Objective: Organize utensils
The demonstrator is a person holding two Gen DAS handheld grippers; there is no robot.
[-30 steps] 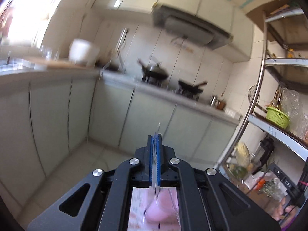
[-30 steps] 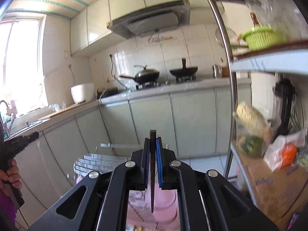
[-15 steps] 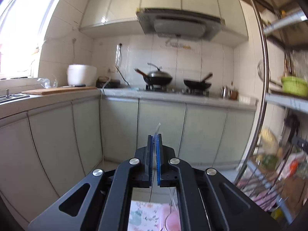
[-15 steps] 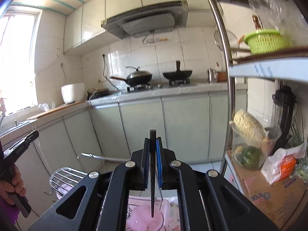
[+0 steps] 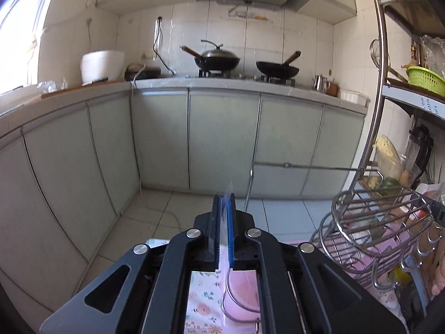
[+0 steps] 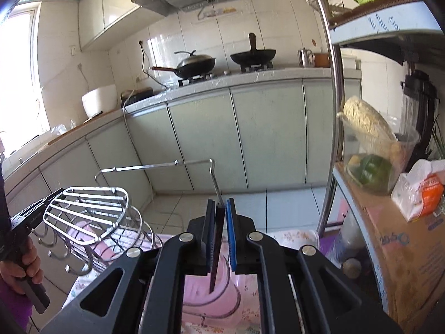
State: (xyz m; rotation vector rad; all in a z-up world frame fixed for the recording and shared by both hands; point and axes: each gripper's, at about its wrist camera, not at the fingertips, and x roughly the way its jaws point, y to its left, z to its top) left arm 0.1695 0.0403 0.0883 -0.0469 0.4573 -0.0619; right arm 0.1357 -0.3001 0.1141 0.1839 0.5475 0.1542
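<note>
Since half a second ago both cameras have tipped downward, so the wire utensil rack (image 5: 378,228) now fills the right of the left wrist view, where only a sliver of it showed. Here the left gripper (image 5: 222,222) is clamped on a thin clear utensil (image 5: 226,194), probably plastic, whose tip pokes up past the pads. Below the jaws lie a pink cup (image 5: 242,292) and a floral cloth (image 5: 203,300), with the rack just beside to the right.

From the right wrist, the same rack (image 6: 91,214) has risen into plainer sight on the left, its hooks hanging along the lower edge. The right gripper (image 6: 219,222) is pinched on a dark flat blade-like utensil (image 6: 217,250) that hangs down toward the pink cup (image 6: 205,286). The person's hand (image 6: 19,264) grips the other tool's handle at far left.

Judging by this, both utensils are now near the holders and ready to be dropped in
</note>
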